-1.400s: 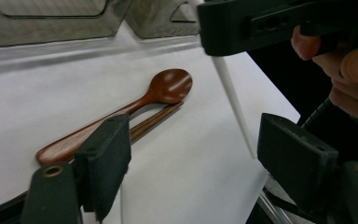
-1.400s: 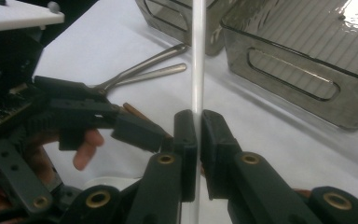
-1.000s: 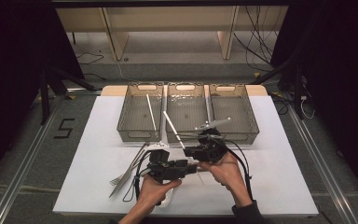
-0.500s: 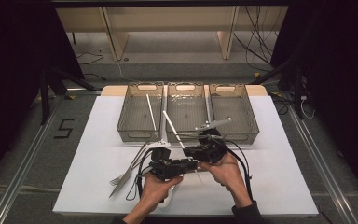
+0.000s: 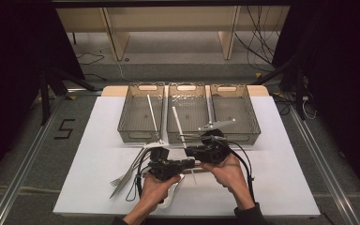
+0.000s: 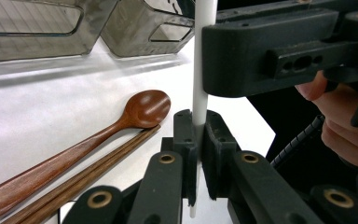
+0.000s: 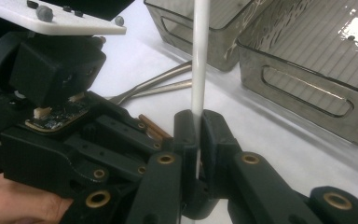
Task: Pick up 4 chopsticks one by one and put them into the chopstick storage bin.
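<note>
A: From the high view, what do you get?

B: Both hands meet near the front of the white tabletop (image 5: 281,178). The left gripper (image 5: 187,163) and the right gripper (image 5: 191,151) sit close together, and a thin white stick (image 5: 178,125) rises between them, slanting back over the middle bin (image 5: 187,137). Three grey bins stand in a row behind; the left bin (image 5: 140,133) holds another white stick. Metal cutlery (image 5: 130,169) lies to the left of the left hand (image 5: 153,191).

A: And the left gripper view?

B: Its jaws have just been closing, and now they are clenched on the white stick (image 6: 199,93), which stands upright between the pads. A wooden spoon (image 6: 79,148) and wooden chopsticks (image 6: 93,169) lie side by side on the tabletop beyond. The other gripper's body sits at upper right.

A: The right gripper view?

B: Same stick (image 7: 198,60), also pinched between this gripper's jaws, upright. The left gripper's body is just beside it.
</note>
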Demonstrator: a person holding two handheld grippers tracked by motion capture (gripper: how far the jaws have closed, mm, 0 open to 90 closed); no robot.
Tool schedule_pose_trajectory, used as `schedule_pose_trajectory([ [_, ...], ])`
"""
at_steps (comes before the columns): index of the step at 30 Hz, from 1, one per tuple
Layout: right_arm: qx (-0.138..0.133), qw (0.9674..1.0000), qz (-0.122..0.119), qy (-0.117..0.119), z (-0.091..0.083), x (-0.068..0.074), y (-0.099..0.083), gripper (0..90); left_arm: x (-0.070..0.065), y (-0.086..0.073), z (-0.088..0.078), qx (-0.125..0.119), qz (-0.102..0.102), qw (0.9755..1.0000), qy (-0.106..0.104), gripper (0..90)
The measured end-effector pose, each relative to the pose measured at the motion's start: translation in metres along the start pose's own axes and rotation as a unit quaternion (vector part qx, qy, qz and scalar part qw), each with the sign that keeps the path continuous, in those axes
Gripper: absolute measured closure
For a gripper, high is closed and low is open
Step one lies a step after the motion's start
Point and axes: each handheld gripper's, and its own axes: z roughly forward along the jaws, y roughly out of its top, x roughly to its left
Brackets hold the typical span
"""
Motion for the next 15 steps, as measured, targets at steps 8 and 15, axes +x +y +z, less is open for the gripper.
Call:
schedule_pose_trajectory([
  [8, -0.012, 0.9999, -0.001, 0.004, -0.002, 0.0, 0.0, 81.4, 0.003, 0.002, -0.003, 0.004, -0.01, 0.9999, -0.004, 85.3],
  [15, -0.026, 0.9997, 0.001, 0.001, -0.021, -0.009, 0.001, 61.7, 0.018, 0.009, -0.017, 0.005, -0.026, 0.9996, 0.002, 85.3],
])
